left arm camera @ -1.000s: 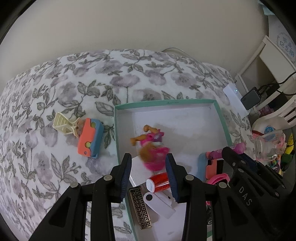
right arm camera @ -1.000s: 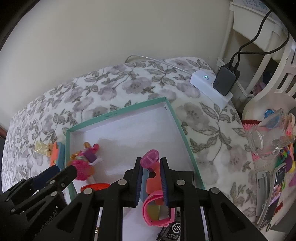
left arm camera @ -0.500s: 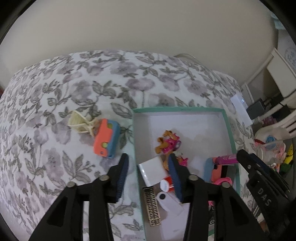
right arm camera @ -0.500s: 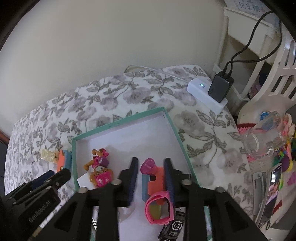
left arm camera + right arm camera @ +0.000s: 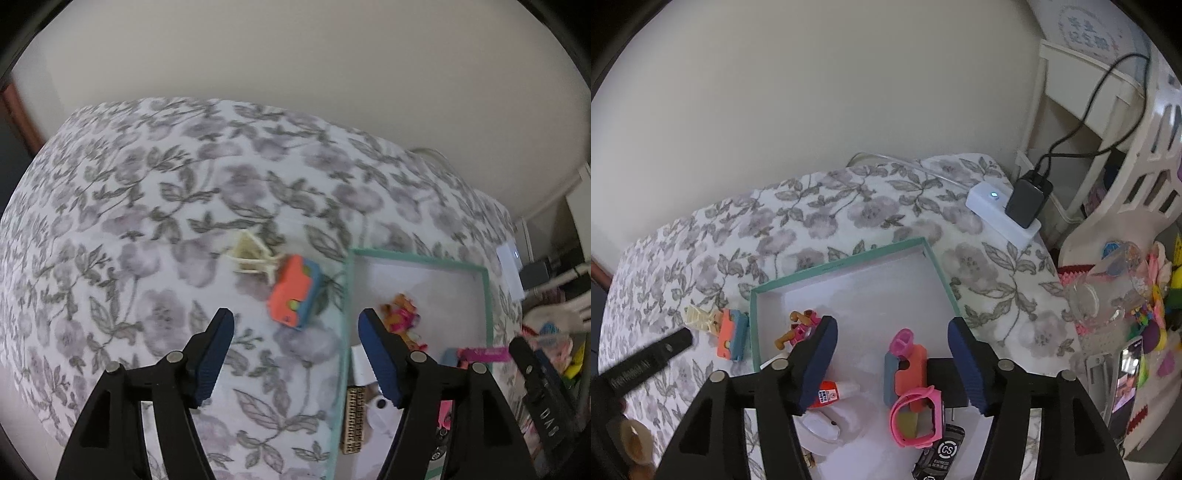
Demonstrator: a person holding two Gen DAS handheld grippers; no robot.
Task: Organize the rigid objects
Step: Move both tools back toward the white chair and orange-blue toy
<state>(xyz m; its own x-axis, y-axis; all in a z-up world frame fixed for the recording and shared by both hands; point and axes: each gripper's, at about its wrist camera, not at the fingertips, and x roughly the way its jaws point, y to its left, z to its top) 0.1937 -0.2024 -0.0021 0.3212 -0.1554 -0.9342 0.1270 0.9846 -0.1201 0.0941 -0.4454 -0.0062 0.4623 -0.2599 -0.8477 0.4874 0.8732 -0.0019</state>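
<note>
Left wrist view: blurred toy figure (image 5: 400, 314), cropped box (image 5: 345, 295).

A plain cream wall (image 5: 820, 92) fills the back of the room, evenly and softly lit. Below it spreads a bed (image 5: 155, 206) under a white cover printed with grey flowers and leaves. At the far right corner of the bed lies a white power strip (image 5: 991, 206) with a small light glowing and a black charger (image 5: 1027, 201) plugged in, its black cable (image 5: 1097, 107) climbing up to white shelving (image 5: 1082, 96).
</note>
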